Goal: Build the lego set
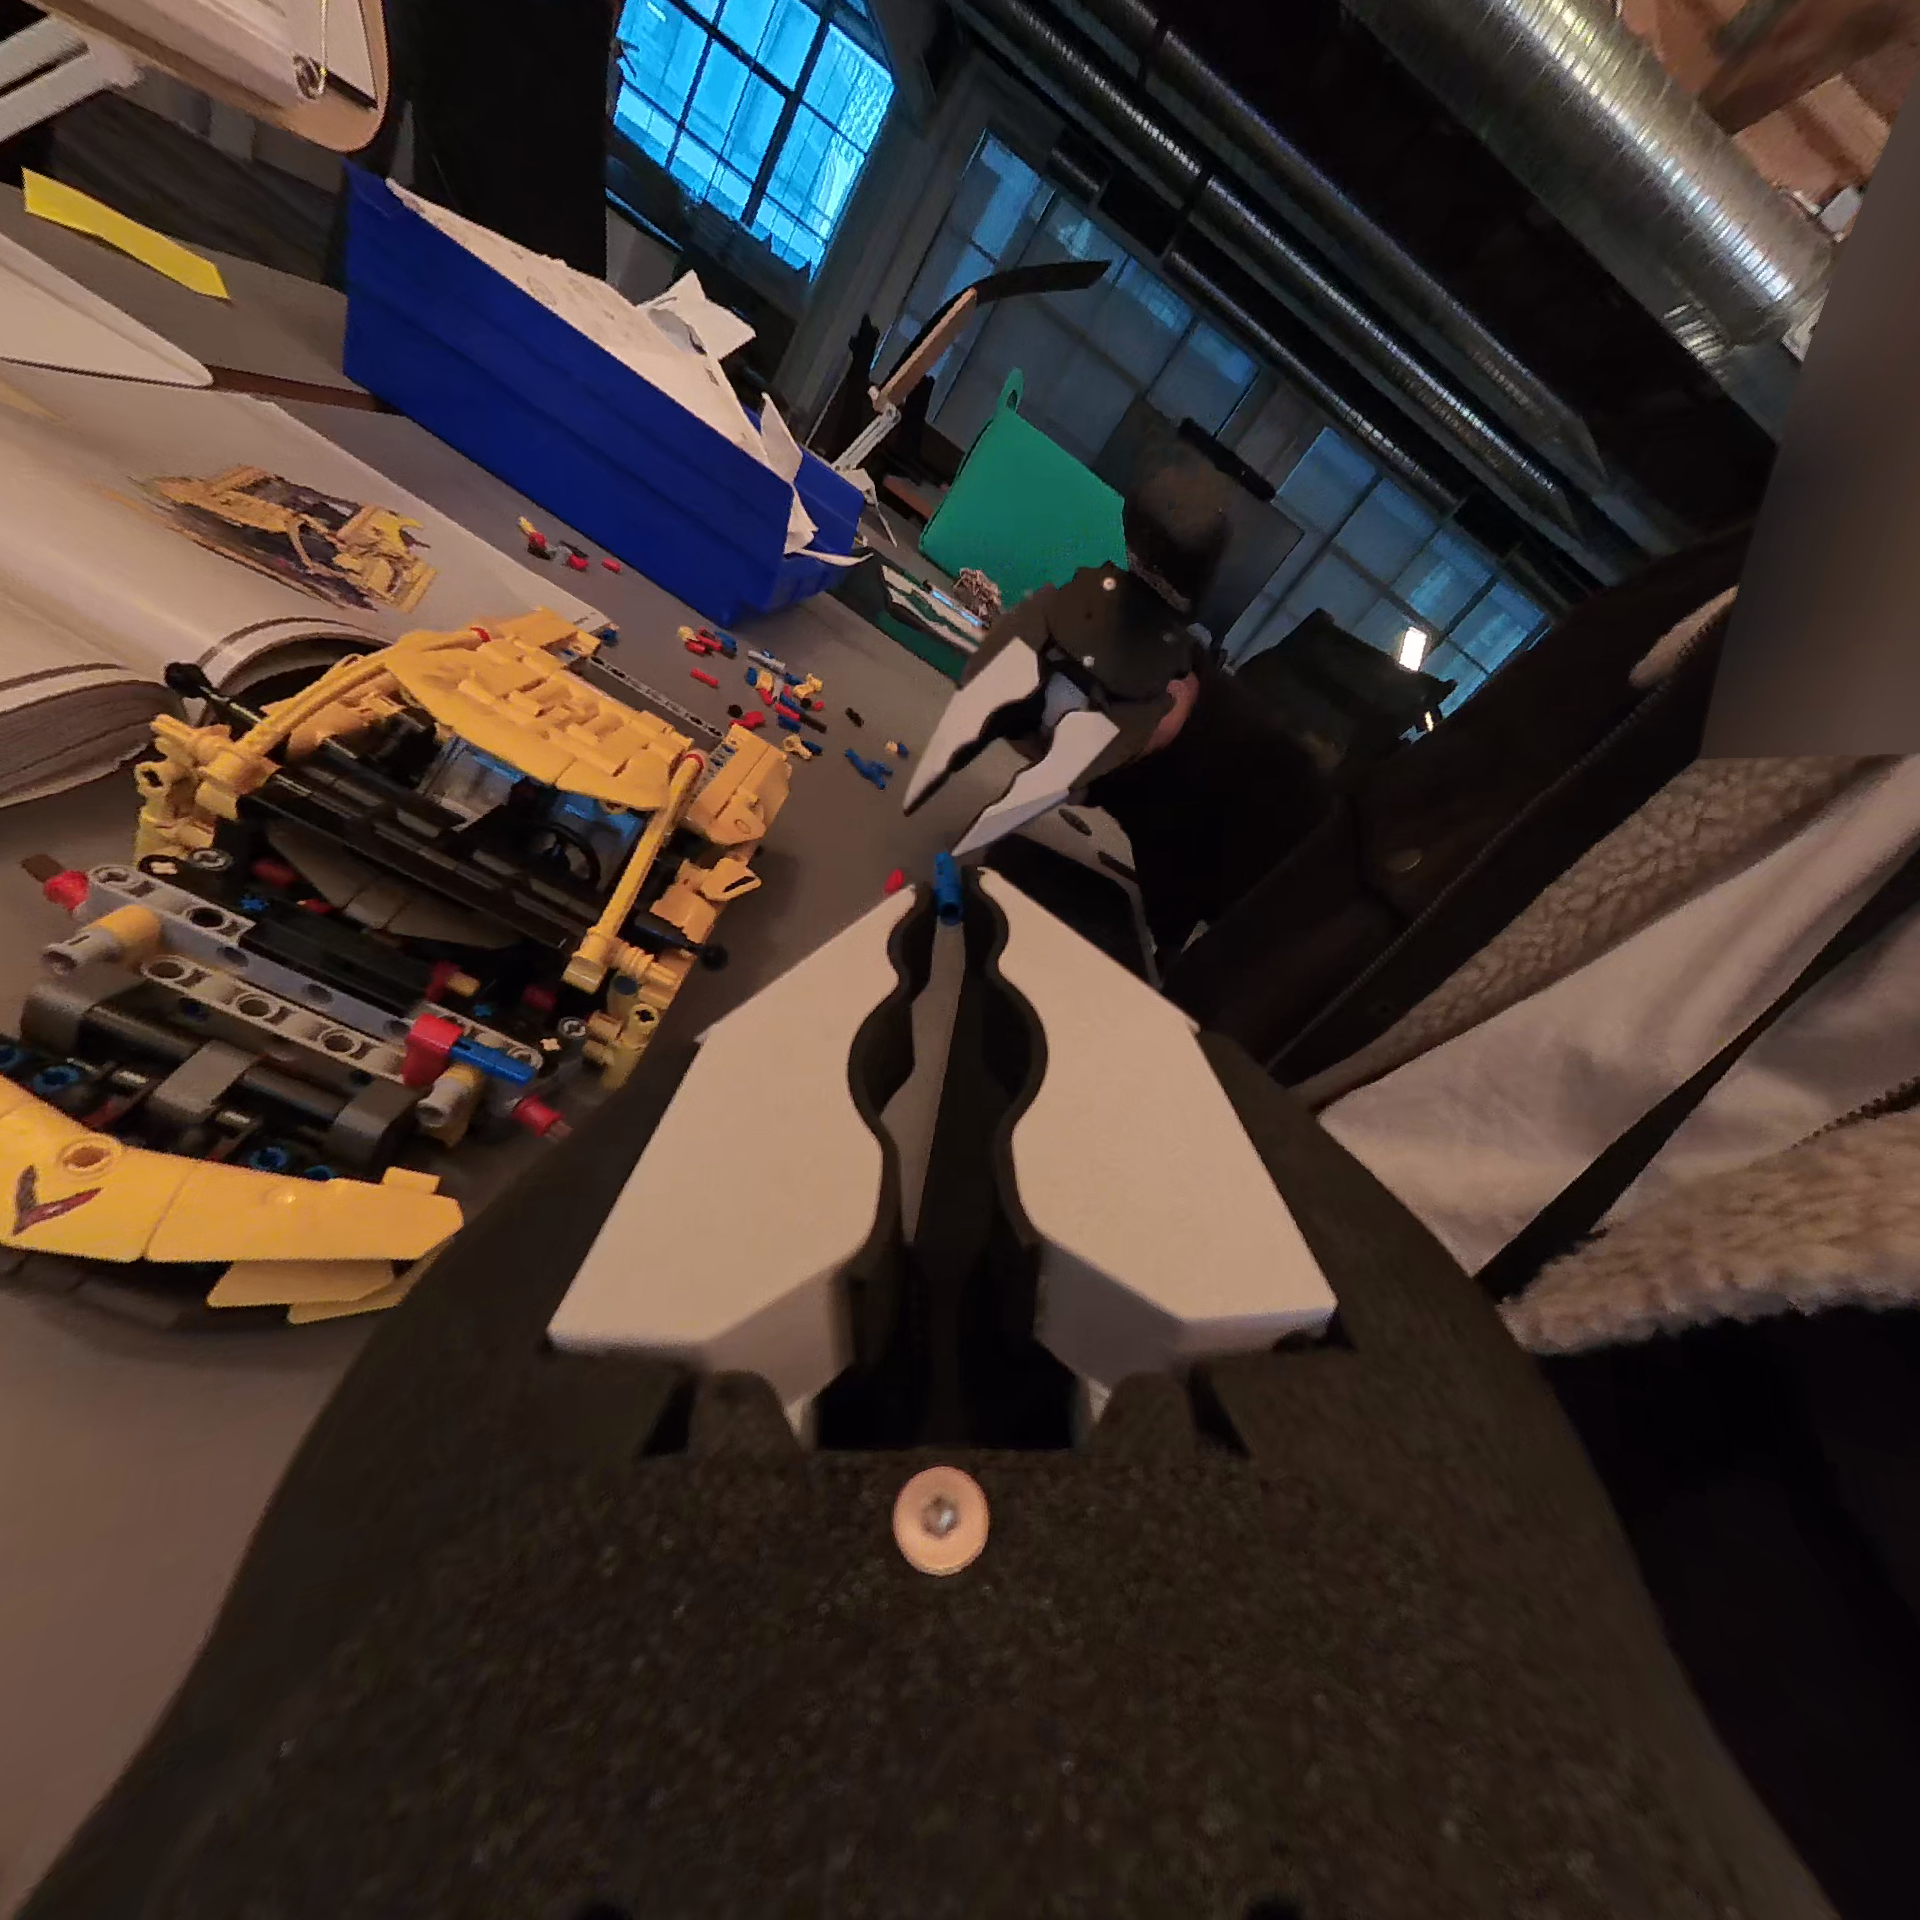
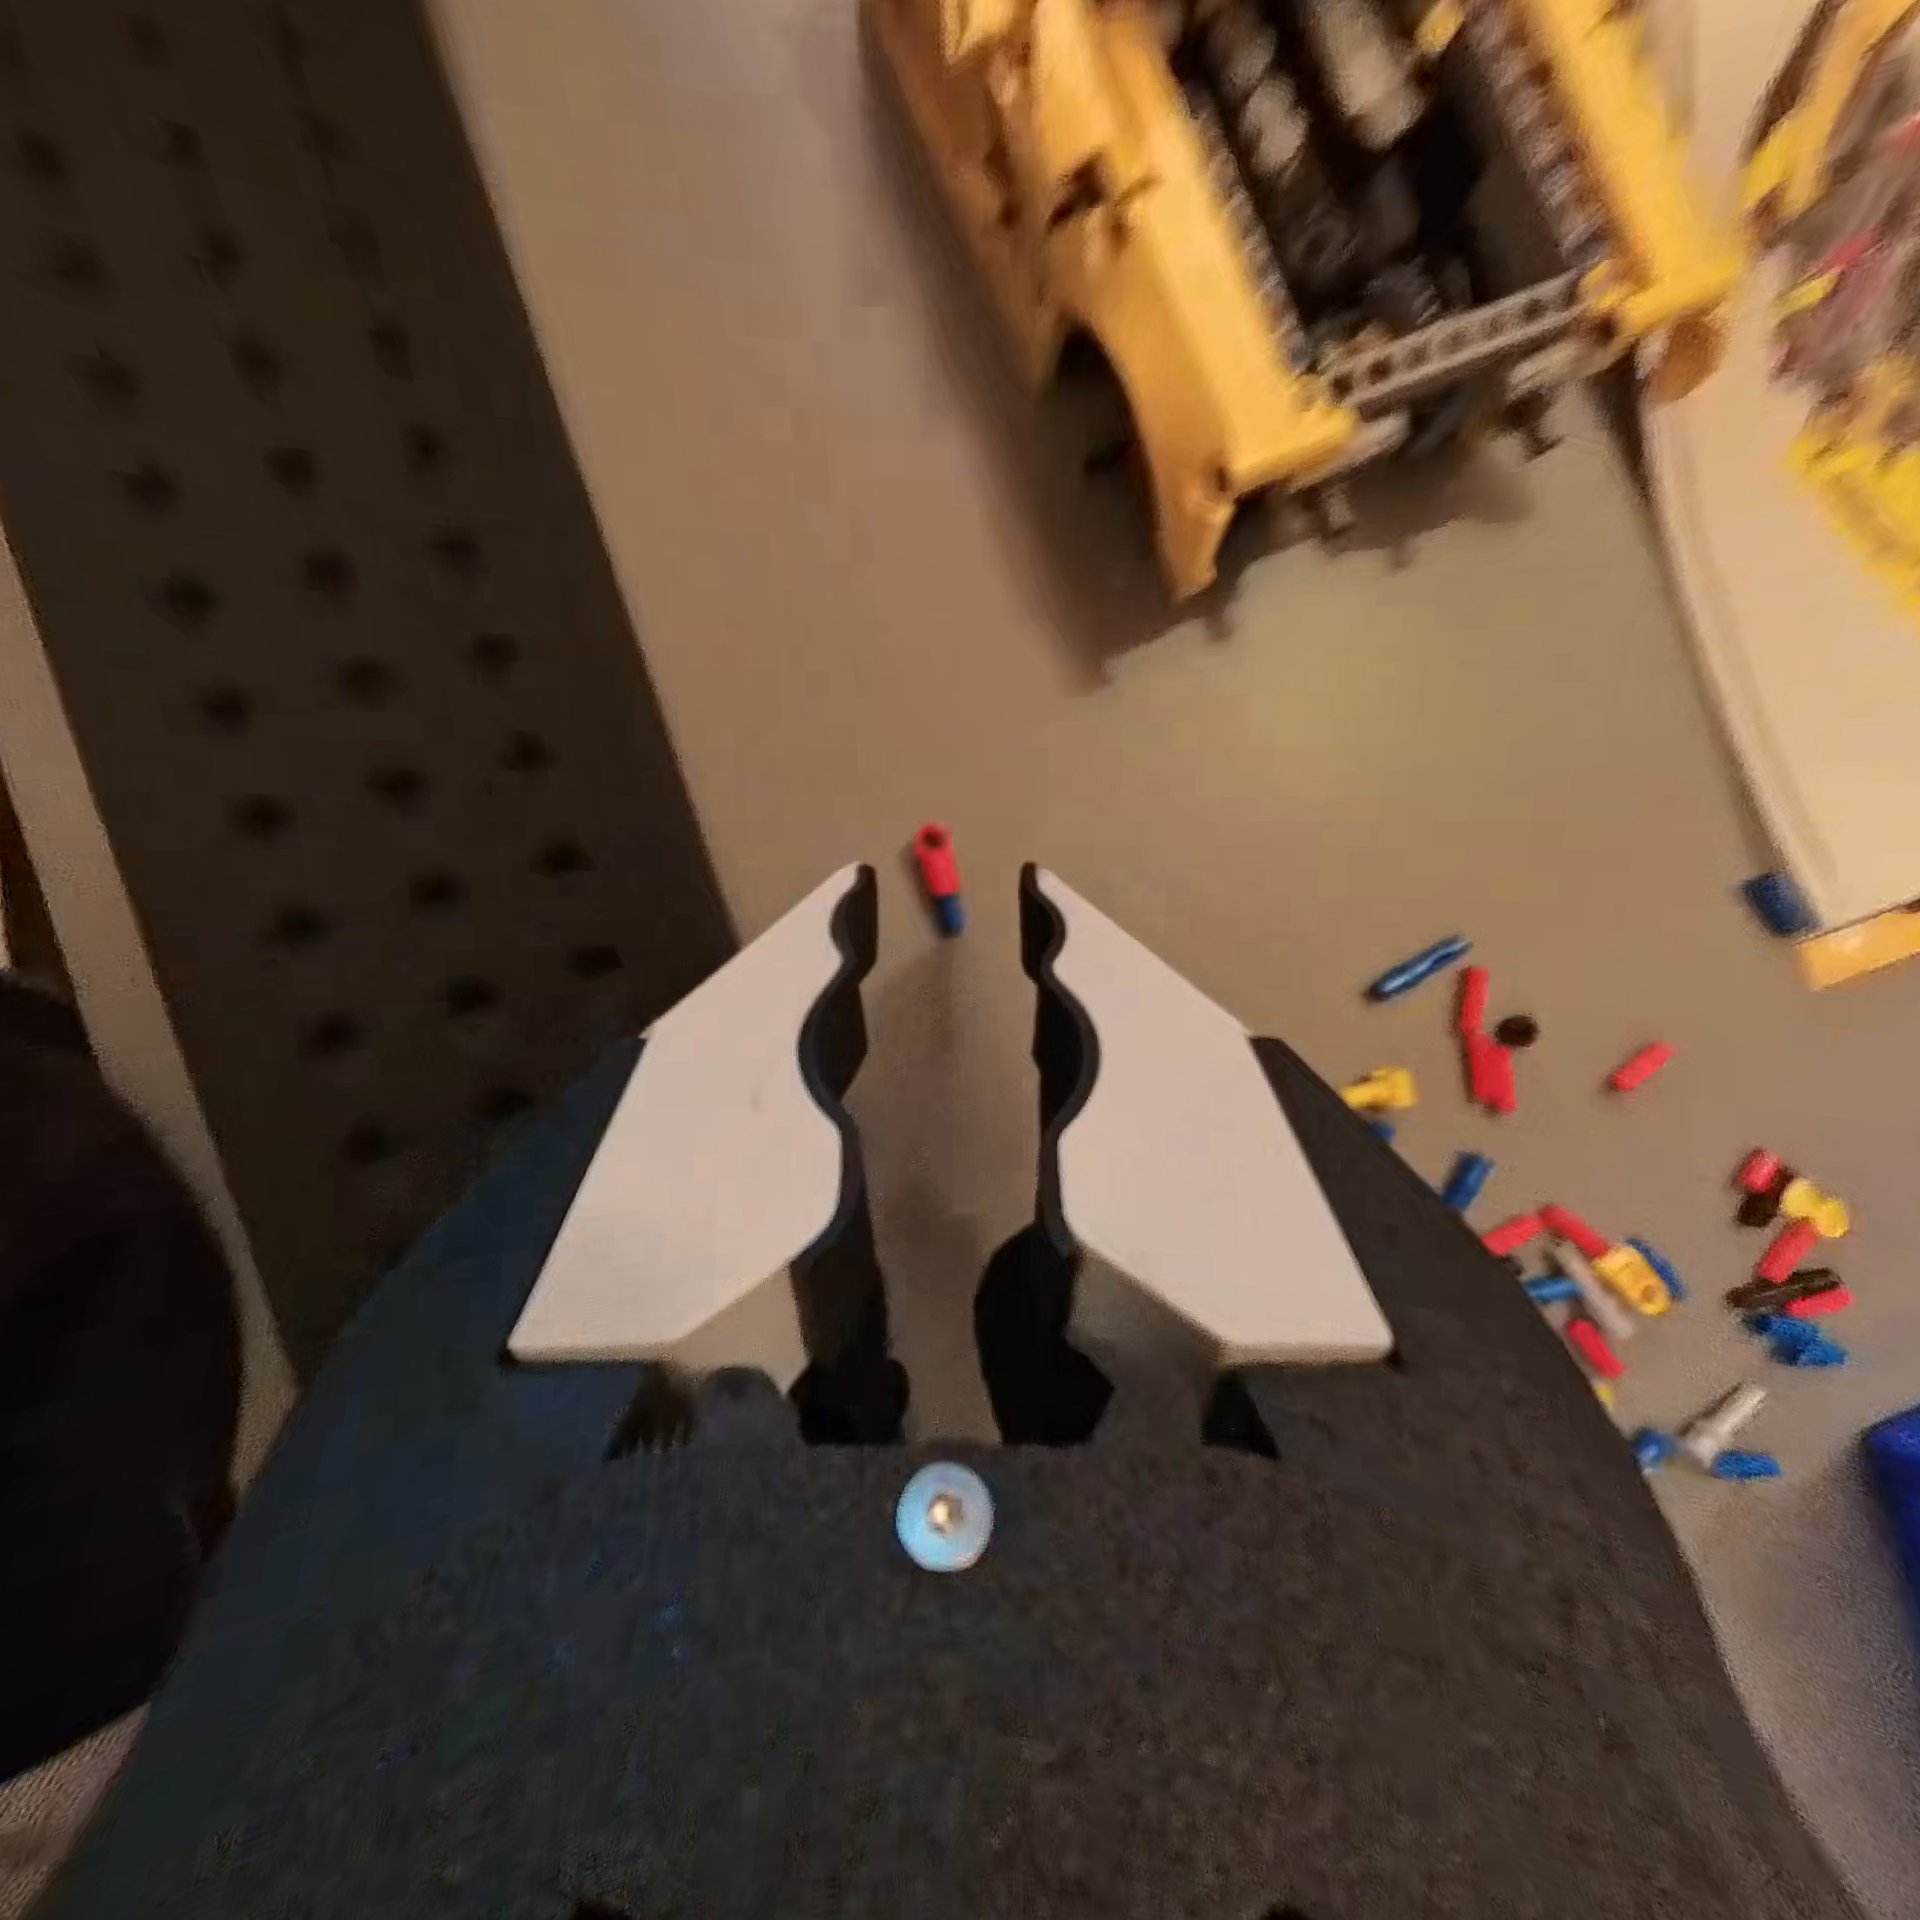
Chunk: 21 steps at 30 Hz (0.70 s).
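Left hand-held gripper [image 1: 948,883]: fingers pinched together on a small blue pin [image 1: 945,879], held at the very tips above the desk [image 1: 187,1455]. Right hand-held gripper [image 1: 961,795] shows at 12 o'clock just beyond it, tips pointing down toward the blue pin, close but contact unclear.

Right wrist view: right hand-held gripper [image 2: 948,883] has its fingers apart, nothing between them; a red-and-blue pin [image 2: 938,878] lies on the desk [image 2: 831,623] just past the gap at 12 o'clock, not touched.

Yellow lego car [image 1: 416,831], partly built, sits on the desk at 9 o'clock from the left gripper; in the right view it is blurred at 1 o'clock [image 2: 1299,260]. A loose yellow body panel [image 1: 208,1216] with a small emblem lies at 8 o'clock, next to the car. Scattered small pieces [image 1: 790,696], red, blue, yellow, black, at 11 o'clock between car and grippers; same pile [image 2: 1621,1247] at 3–4 o'clock in the right view, well clear of the fingers.

Open instruction booklet [image 1: 156,540] at 10 o'clock behind the car, with a printed picture of a yellow vehicle; text too small to tell. Blue bin [image 1: 540,405] with paper scraps at 11 o'clock. Dark perforated panel [image 2: 312,623] at 10 o'clock in the right view. Fleece-lined jacket [image 1: 1662,1091] at 3 o'clock.
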Motion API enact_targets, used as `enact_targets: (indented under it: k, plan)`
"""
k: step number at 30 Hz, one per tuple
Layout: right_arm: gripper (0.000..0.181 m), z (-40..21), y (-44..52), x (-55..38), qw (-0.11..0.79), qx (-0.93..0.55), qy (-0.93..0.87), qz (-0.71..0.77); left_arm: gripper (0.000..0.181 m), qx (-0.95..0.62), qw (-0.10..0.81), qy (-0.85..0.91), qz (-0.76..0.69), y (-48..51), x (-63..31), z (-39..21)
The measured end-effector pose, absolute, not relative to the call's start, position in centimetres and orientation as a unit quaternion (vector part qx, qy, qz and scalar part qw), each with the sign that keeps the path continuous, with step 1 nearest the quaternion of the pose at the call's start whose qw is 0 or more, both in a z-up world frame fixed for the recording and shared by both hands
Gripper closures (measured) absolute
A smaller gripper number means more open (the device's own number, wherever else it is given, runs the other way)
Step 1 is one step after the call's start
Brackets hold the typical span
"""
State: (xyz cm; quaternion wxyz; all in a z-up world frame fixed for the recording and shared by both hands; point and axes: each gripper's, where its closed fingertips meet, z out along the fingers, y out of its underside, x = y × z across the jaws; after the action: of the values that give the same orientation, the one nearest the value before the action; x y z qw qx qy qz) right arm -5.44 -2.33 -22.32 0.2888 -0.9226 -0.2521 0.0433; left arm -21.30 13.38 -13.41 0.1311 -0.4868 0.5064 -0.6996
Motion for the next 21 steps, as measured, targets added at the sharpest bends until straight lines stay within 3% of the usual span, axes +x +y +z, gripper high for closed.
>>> enact_targets:
  k: [11, 21]
  plan:
    - [0.163, -24.9, -1.7, -6.4, 0.197, -0.929, -0.31, 0.047, 0.176, -0.486, 0.13, 0.521, -0.689, 13.0, -21.4, -13.8]
    - [0.175, -25.0, -1.1, -6.5, 0.209, -0.922, -0.32, 0.065, 0.176, -0.466, 0.135, 0.517, -0.705, 12.3, -21.5, -12.7]
